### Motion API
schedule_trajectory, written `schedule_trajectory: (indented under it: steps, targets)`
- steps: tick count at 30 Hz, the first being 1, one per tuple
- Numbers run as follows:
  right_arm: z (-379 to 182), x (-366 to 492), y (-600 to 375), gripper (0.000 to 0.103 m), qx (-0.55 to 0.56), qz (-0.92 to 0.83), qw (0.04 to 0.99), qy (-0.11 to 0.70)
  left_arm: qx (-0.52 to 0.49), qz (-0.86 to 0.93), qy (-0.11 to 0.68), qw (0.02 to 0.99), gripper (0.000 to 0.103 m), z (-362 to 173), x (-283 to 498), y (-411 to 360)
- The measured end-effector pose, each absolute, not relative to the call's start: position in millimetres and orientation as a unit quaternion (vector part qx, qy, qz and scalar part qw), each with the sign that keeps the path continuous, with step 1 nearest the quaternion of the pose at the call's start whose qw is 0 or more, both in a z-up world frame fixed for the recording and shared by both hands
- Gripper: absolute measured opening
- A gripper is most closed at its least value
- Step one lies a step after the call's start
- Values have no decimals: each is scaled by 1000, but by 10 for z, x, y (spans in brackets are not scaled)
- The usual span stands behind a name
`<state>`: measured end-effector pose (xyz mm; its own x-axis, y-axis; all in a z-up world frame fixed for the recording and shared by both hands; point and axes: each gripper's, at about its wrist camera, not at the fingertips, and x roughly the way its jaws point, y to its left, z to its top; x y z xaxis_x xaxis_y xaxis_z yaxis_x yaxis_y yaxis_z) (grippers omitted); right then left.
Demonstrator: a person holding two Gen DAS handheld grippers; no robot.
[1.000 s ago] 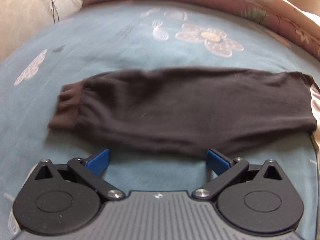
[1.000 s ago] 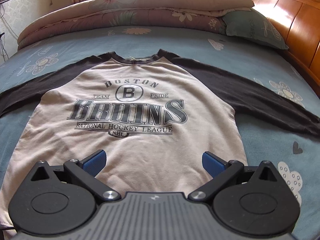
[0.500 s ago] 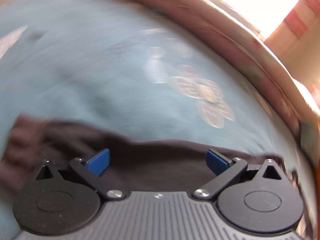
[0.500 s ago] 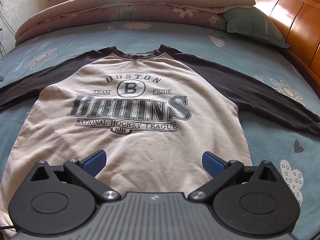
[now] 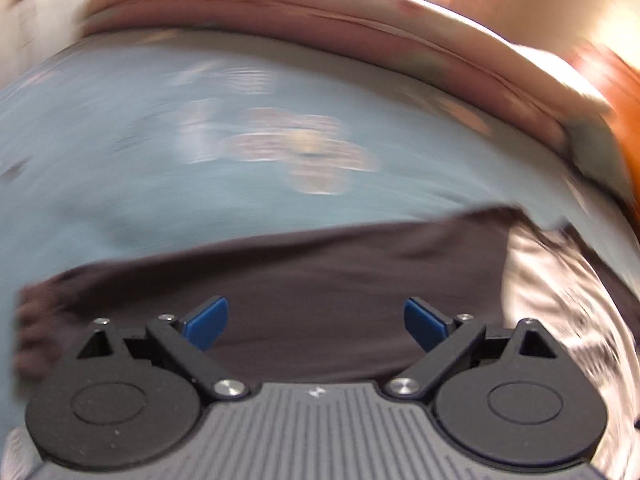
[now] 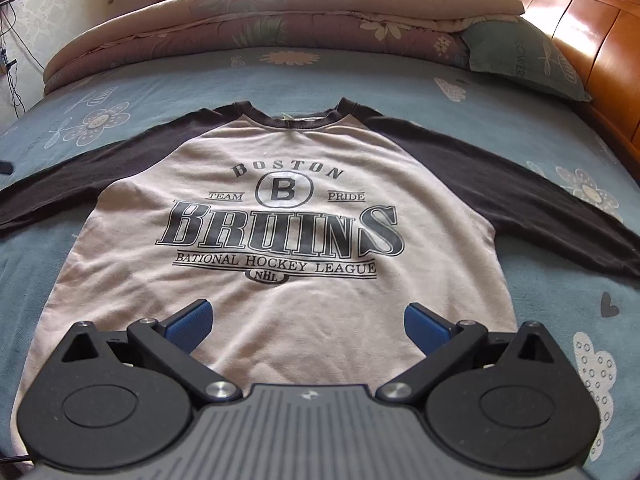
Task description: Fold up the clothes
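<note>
A cream raglan shirt [image 6: 280,280] with dark brown sleeves and a "Boston Bruins" print lies flat, front up, on the blue bed. My right gripper [image 6: 307,326] is open and empty, hovering over the shirt's lower hem. Its right sleeve [image 6: 500,196] and left sleeve [image 6: 100,164] spread outward. In the blurred left wrist view, my left gripper [image 5: 316,322] is open and empty just above the left sleeve [image 5: 320,268], with the cuff [image 5: 36,320] at far left and the cream body [image 5: 560,288] at right.
A blue flowered bedsheet [image 6: 160,92] covers the bed. A folded quilt [image 6: 280,20] lies along the far end. A teal pillow [image 6: 516,56] leans by the wooden headboard [image 6: 592,32] at right. Cables hang on the wall [image 6: 12,68] at left.
My left gripper has swung fast from facing the sleeve to over it and turned right, so the shirt body shows. My right gripper has moved slightly forward over the shirt.
</note>
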<state>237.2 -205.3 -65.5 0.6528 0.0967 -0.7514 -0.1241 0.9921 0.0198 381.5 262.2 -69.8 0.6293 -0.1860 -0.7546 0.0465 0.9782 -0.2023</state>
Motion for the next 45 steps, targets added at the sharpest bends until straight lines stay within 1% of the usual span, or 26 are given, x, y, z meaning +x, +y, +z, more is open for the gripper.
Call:
schedule_trajectory:
  steps: [3,6,8,10,12,14,17,18,21,23,25,27,30,32,33,34,36,40,42,45]
  targets:
    - [-645,2337,-2114,103,-5,62,908,415,-40,-90,426,899,96,-760,3983,1959]
    - [-643,2276,-2199,103,2,62,907,416,0,-81,426,901,96,-951,4120,1494]
    - [-631,2221,-2283,103,5,60,908,415,18,-69,442,894,96,-1119,4137,1393]
    - [-647,2179,-2404,103,8,56,908,415,16,-57,462,885,96,-1307,4149,1457]
    - [-702,2153,-2548,103,12,47,906,421,18,-60,450,891,98,-1328,4009,1555]
    - [-773,2134,-2689,103,19,38,901,431,33,-50,466,883,98,-1275,3909,1581]
    - [-921,2113,-2879,103,47,29,890,453,64,-29,472,879,97,-1074,3732,1512]
    - [-961,2097,-2930,103,62,32,886,459,67,-36,464,882,97,-972,3659,1451]
    - [-1054,2072,-2974,103,82,42,879,467,40,-112,435,893,97,-653,3353,1163]
    - [-1116,2065,-2966,103,82,46,878,470,27,-179,427,886,98,-549,3130,885]
    - [-1179,2057,-2958,103,81,49,877,472,27,-235,426,873,98,-555,2899,595]
    - [-1241,2050,-2950,103,80,53,875,474,41,-273,433,858,98,-697,2652,343]
    - [-1308,2016,-2782,103,3,59,876,479,71,-278,472,833,98,-1061,2382,74]
    - [-1322,1971,-2741,103,-25,67,876,477,68,-268,495,824,98,-1274,2217,81]
    - [-1307,1948,-2787,103,-23,75,875,478,78,-267,479,833,99,-1300,2099,127]
    - [-1289,1913,-2845,103,-24,84,873,479,92,-262,478,834,99,-1308,2003,155]
    - [-1267,1813,-2974,103,-29,102,872,478,105,-246,485,833,99,-1287,1842,223]
    - [-1158,1594,-3232,103,-8,138,876,462,81,-236,493,833,99,-1172,1716,333]
    - [-1062,1541,-3225,103,8,165,880,445,57,-252,482,837,99,-1084,1675,327]
    - [-1021,1548,-3105,103,20,199,878,434,49,-266,483,833,100,-1130,1704,183]
